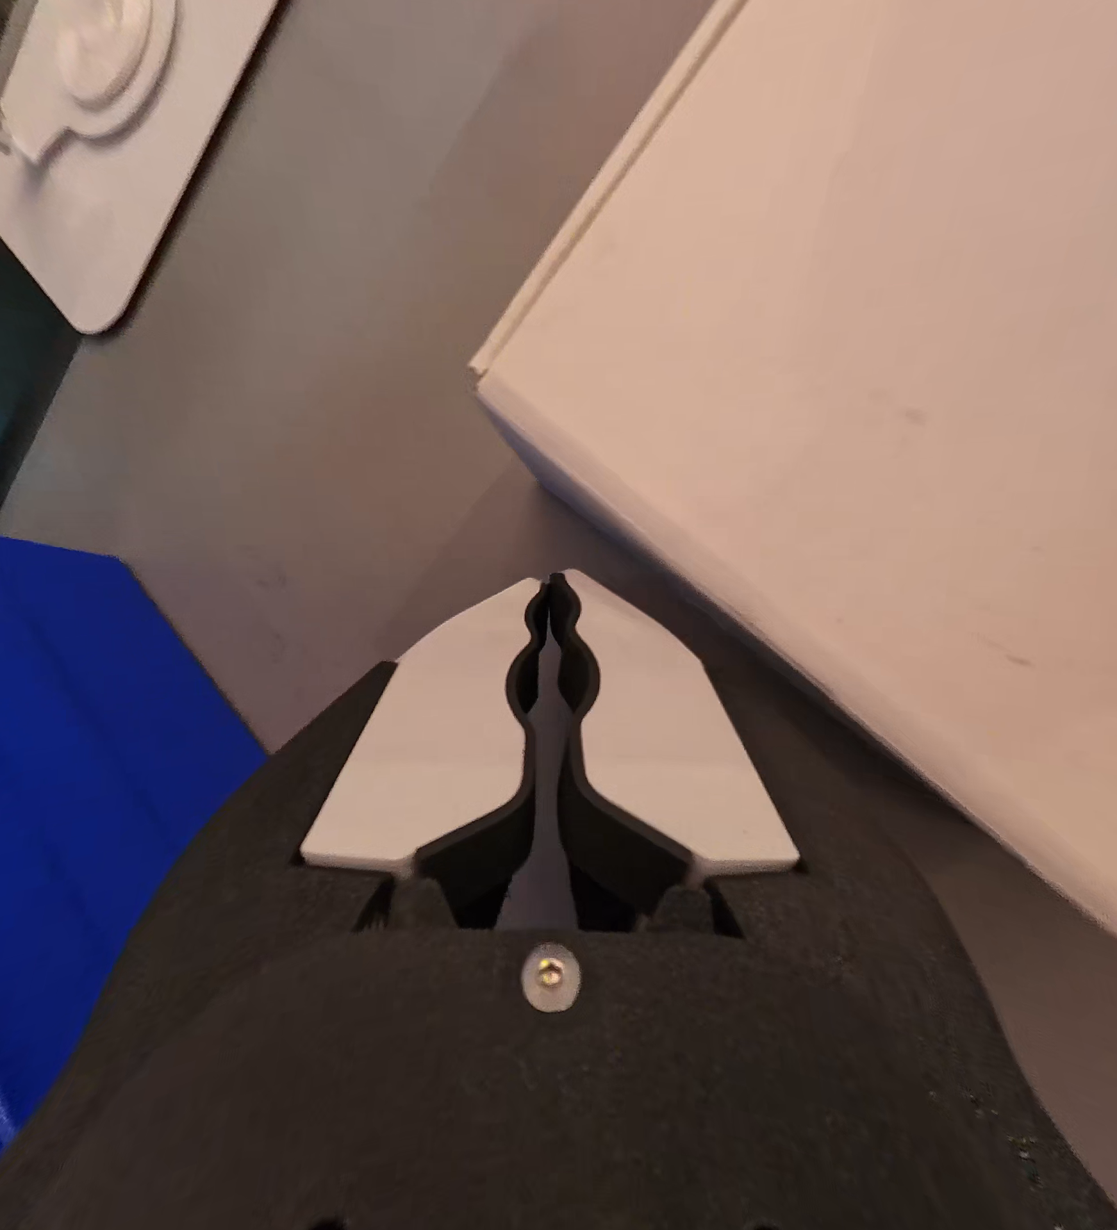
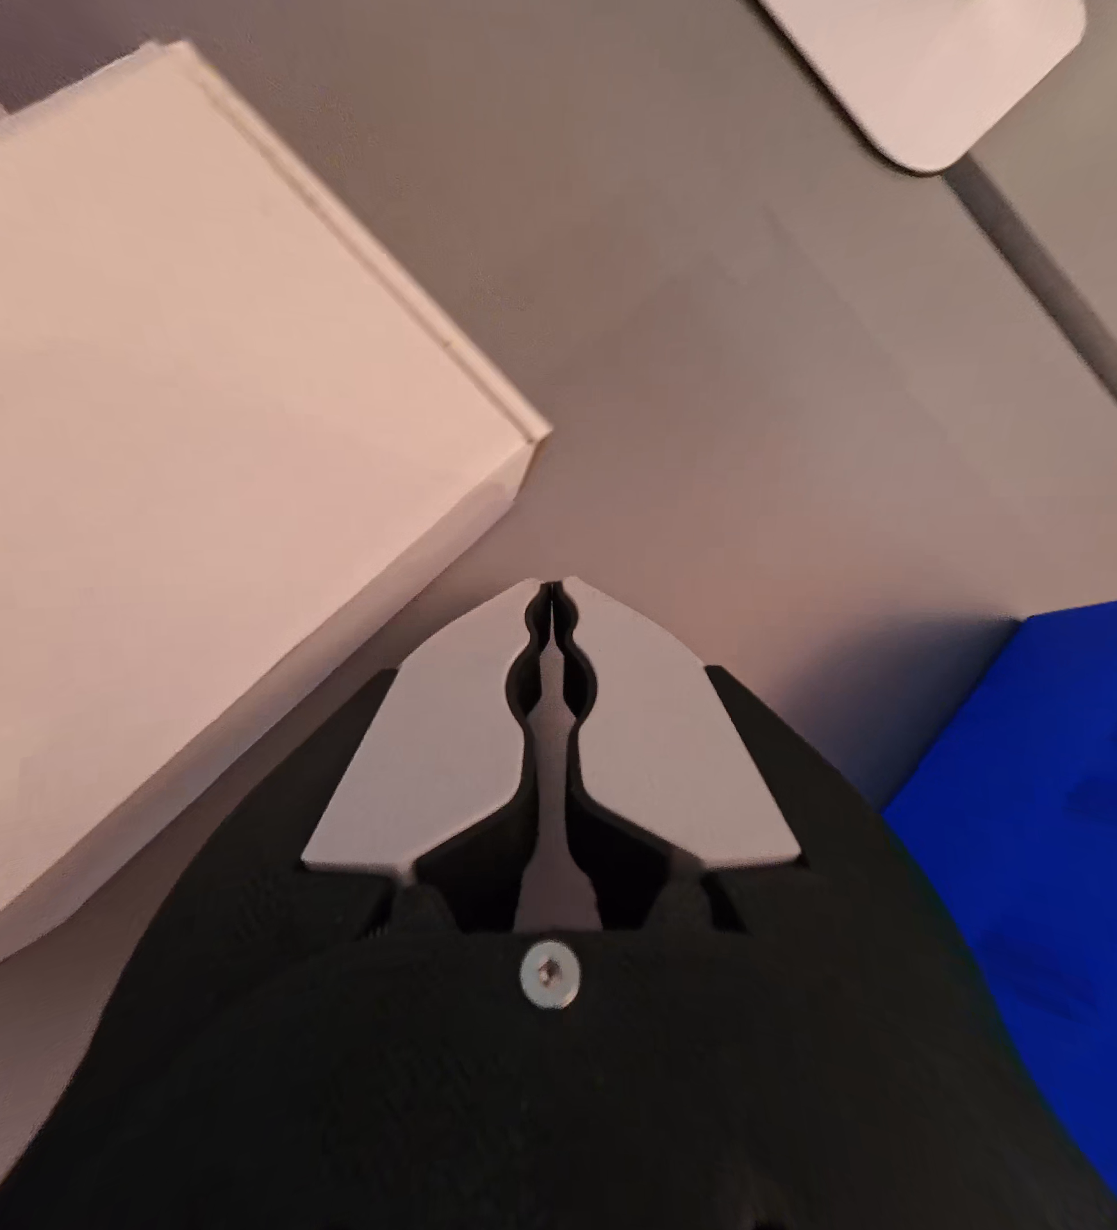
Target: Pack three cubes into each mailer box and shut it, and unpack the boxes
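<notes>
A shut white mailer box [image 1: 875, 399] lies on the grey table, up and right of my left gripper [image 1: 552, 586]. The left gripper is shut and empty, its tips just off the box's near edge. In the right wrist view a shut white mailer box [image 2: 176, 399] lies to the left of my right gripper [image 2: 552, 589]. The right gripper is shut and empty, over bare table just right of the box's edge. No cubes are in view.
A blue object [image 1: 56, 765] sits at the left in the left wrist view, and a blue object [image 2: 1061, 865] sits at the lower right in the right wrist view. A flat white plate [image 1: 103, 146] lies at the far left; another white plate [image 2: 942, 73] lies at the far right. The grey table [image 2: 708, 333] lies between them. Some 15 cm of space lies between my two pairs of fingers.
</notes>
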The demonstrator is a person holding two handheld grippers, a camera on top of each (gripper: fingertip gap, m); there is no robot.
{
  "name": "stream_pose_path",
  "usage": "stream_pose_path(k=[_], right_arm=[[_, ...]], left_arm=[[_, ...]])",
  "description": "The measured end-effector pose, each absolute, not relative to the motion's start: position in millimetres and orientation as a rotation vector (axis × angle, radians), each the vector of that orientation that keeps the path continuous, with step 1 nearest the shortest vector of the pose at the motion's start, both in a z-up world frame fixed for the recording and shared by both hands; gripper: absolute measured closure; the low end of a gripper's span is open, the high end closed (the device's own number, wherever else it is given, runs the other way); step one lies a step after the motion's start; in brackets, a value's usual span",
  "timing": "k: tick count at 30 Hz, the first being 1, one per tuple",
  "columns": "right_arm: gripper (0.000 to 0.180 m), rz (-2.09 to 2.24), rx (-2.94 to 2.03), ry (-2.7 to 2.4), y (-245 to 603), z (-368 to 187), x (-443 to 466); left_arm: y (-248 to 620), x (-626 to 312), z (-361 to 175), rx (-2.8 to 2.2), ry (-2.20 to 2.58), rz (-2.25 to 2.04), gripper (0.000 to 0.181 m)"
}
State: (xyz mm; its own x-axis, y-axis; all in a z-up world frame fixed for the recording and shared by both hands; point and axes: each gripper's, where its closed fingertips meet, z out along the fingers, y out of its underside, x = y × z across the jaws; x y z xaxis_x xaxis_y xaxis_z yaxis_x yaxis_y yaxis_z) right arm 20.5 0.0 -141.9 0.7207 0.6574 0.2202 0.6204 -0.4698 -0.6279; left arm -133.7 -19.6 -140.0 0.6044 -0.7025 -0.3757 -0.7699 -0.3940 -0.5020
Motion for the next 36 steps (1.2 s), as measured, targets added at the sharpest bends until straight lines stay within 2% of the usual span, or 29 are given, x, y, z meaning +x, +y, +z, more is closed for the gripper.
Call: stream_pose_path(k=[7, 24, 28, 29, 36], right_arm=[[0.179, 0.259, -2.222, -0.968, 10, -147, 1], [0.179, 0.295, -2.192, -1.029, 6, -148, -2], [0.178, 0.271, -2.209, -0.955, 13, -148, 4], [0.178, 0.241, -2.199, -0.94, 17, -147, 7], [0.179, 0.241, -2.144, -0.959, 27, -144, 1]], left_arm=[[0, -129, -151, -2.198, 1.141, 0.111, 0.18], [-2, -115, -155, -2.095, 1.218, 0.023, 0.181], [7, -125, -154, -2.156, 1.152, 0.077, 0.176], [12, -130, -155, -2.175, 1.128, 0.114, 0.181], [31, -122, -155, -2.157, 1.203, 0.115, 0.181]])
